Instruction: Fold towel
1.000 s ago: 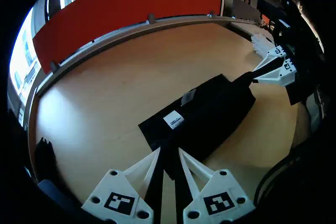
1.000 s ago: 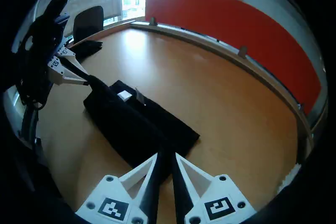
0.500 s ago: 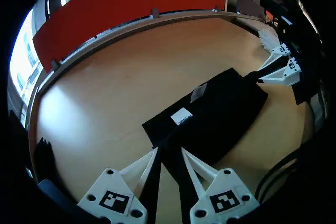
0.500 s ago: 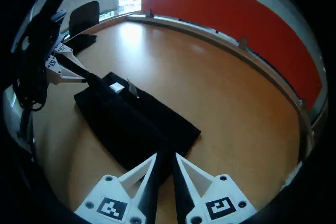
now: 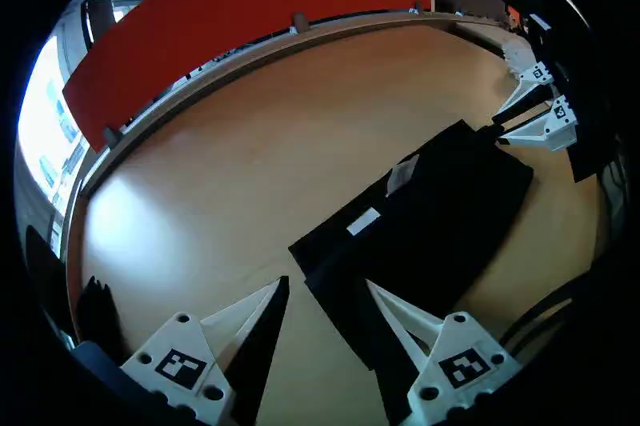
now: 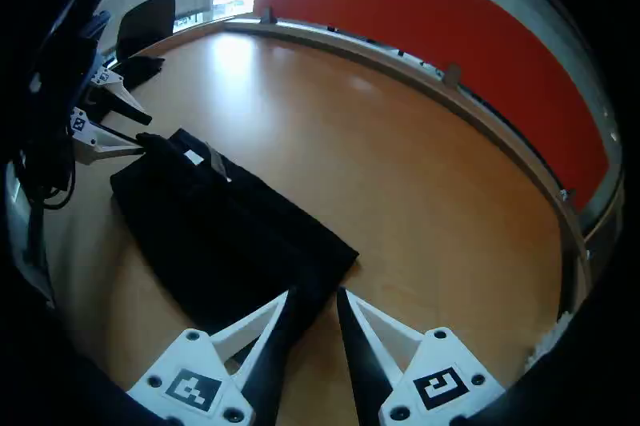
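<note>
A: Left gripper [image 5: 326,282], bottom of frame: jaws wide apart. The black folded cloth towel [image 5: 432,218] lies flat mid-frame on the light wooden table [image 5: 224,178].
B: Right gripper [image 5: 489,125], upper right: jaws narrow at the towel's corner. I cannot tell if it grips.
A: If pinched, lifting away would drag the fold open.

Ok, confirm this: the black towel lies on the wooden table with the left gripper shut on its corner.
Wrong: the left gripper is open, fingers spread apart, per the left gripper view. The black towel does lie on the wooden table.
</note>
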Demonstrator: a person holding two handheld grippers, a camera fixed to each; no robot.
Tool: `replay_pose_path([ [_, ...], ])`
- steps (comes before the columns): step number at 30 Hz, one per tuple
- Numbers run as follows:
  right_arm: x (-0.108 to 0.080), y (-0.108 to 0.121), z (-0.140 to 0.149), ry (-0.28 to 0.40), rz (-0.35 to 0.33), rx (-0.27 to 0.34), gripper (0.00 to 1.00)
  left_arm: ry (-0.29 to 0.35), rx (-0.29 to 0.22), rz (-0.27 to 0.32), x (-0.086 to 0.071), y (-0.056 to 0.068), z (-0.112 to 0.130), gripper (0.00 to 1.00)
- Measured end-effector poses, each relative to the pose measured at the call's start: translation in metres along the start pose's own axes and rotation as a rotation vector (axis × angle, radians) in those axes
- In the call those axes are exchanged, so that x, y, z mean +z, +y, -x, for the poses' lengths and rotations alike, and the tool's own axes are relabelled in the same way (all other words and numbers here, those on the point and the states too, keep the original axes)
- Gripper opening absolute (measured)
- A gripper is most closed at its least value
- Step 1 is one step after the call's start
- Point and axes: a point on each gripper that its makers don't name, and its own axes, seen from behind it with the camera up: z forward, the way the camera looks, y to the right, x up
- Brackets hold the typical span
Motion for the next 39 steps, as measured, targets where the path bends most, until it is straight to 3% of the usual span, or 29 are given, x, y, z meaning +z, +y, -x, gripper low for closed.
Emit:
replay_pose_path([
  [10, 0.005, 0.013, -0.012, 0.015, 0.018, 0.016, 0.48, 0.003, -0.028, 0.0, -0.001, -0.01, -0.008, 0.79],
  [13, 0.004, 0.015, -0.014, 0.02, 0.021, 0.022, 0.59, 0.007, -0.033, -0.004, -0.002, -0.013, -0.011, 0.91],
  [23, -0.003, 0.014, -0.015, 0.029, 0.019, 0.039, 0.67, 0.0, -0.031, -0.017, -0.009, -0.021, -0.011, 0.91],
  [27, -0.008, 0.008, -0.011, 0.03, 0.005, 0.054, 0.8, 0.005, -0.041, 0.0, -0.014, -0.016, -0.008, 0.91],
  [39, -0.035, -0.015, 0.011, 0.044, -0.007, 0.103, 0.81, 0.009, -0.093, 0.012, -0.04, 0.003, 0.015, 0.91],
])
